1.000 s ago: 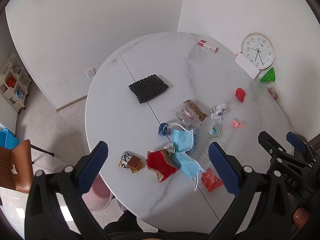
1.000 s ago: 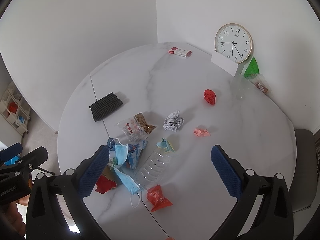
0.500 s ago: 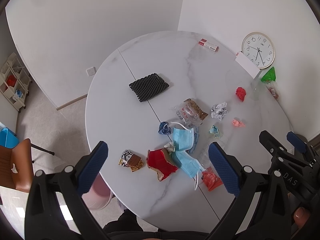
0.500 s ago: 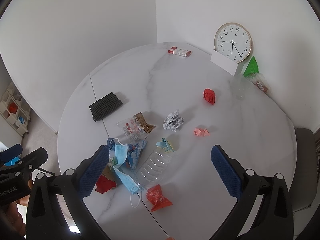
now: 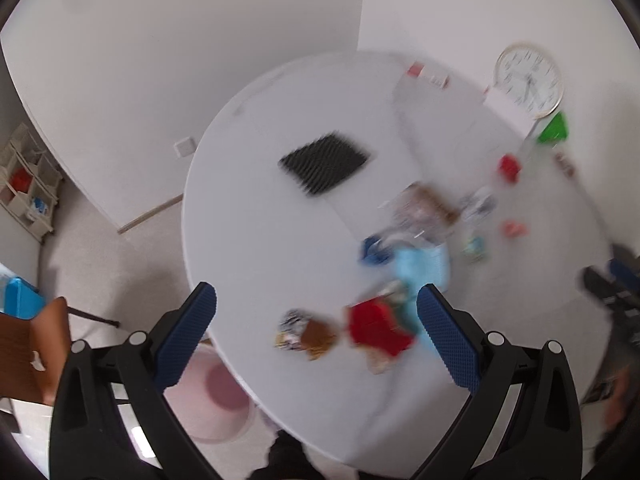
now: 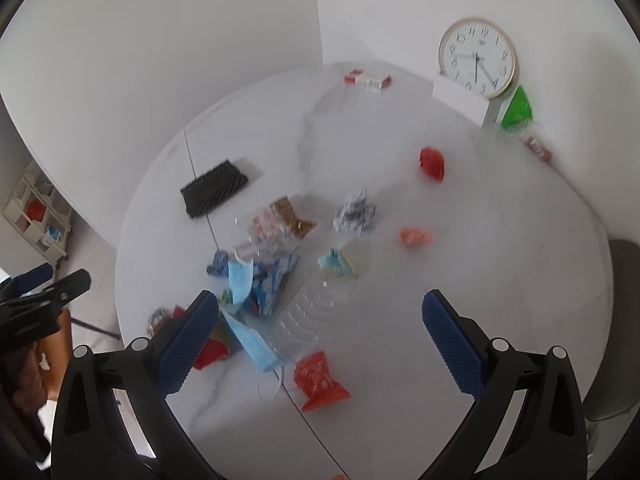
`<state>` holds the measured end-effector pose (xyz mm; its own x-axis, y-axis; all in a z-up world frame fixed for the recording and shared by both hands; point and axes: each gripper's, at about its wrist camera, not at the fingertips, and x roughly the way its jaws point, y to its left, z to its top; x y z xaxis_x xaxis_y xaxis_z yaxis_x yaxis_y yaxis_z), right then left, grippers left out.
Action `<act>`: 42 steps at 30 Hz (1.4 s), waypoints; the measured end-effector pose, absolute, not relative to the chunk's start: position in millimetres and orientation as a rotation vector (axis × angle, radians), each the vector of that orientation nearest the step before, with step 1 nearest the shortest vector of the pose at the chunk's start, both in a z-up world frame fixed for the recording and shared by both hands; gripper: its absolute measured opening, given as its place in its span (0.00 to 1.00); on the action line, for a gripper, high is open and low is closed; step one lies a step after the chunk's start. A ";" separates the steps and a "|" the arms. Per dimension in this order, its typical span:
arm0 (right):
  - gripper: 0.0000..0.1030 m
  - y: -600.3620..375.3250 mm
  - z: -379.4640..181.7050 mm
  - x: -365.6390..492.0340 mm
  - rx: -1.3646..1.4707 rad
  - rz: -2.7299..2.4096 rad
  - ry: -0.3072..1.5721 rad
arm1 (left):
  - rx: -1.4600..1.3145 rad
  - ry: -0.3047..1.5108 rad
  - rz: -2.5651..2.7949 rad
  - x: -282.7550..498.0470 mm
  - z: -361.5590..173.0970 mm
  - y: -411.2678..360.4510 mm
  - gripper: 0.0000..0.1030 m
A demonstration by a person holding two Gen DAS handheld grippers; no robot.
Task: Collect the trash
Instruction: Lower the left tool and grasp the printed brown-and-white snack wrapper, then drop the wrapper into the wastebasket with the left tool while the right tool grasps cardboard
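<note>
Overhead, both cameras look down on the round white worktop (image 6: 460, 300), and the clearest change from half a second ago is motion: the left wrist view, sharp then, is now smeared, and its litter sits lower and nearer the tongs, which suggests the left hand has begun to swing or drop toward the pile. The right view has shifted less and is only mildly soft. For the task this likely marks the end of surveying and the start of a first reach; nothing has been collected, and every piece lies on the worktop. A pink bin (image 5: 218, 396) shows on the floor below the near-left edge, a plausible destination. Going down in size: the black foam pad (image 6: 214, 188) lies apart at the left, the crushed clear bottle (image 6: 306, 312) lies near the front, the blue face masks (image 6: 246, 308) overlap beside it, the red wrapper (image 5: 378, 326) and orange packet (image 6: 318, 380) sit nearest the front, and small crumpled scraps are scattered further back. The left tongs (image 5: 316, 336) are spread wide and hold nothing, poised above the near edge over the red wrapper and a brown wrapper (image 5: 306, 334). The right tongs (image 6: 320, 340) likewise gape empty, framing the bottle and orange packet.
</note>
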<state>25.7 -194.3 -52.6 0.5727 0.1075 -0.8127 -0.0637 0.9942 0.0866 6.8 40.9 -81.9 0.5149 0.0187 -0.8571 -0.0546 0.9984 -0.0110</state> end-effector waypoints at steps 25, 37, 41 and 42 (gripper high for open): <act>0.98 -135.2 -122.9 23.1 -0.219 0.401 1.184 | 0.234 1.247 -0.353 41.4 -246.0 55.9 0.84; 0.98 -105.3 -115.8 16.6 -0.111 0.319 1.170 | 0.227 1.174 -0.394 45.6 -243.3 65.7 0.56; 0.98 -82.6 -127.1 25.1 -0.084 0.380 1.156 | 0.175 1.171 -0.356 39.9 -237.9 79.6 0.54; 0.98 -72.5 -133.6 30.4 -0.079 0.402 1.162 | 0.148 1.171 -0.340 37.4 -234.5 84.3 0.54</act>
<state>30.4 -72.5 -133.6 0.3350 0.2673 -0.9035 -0.3484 0.9261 0.1448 37.4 84.3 -234.5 0.3459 -0.1839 -0.9201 0.3369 0.9395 -0.0611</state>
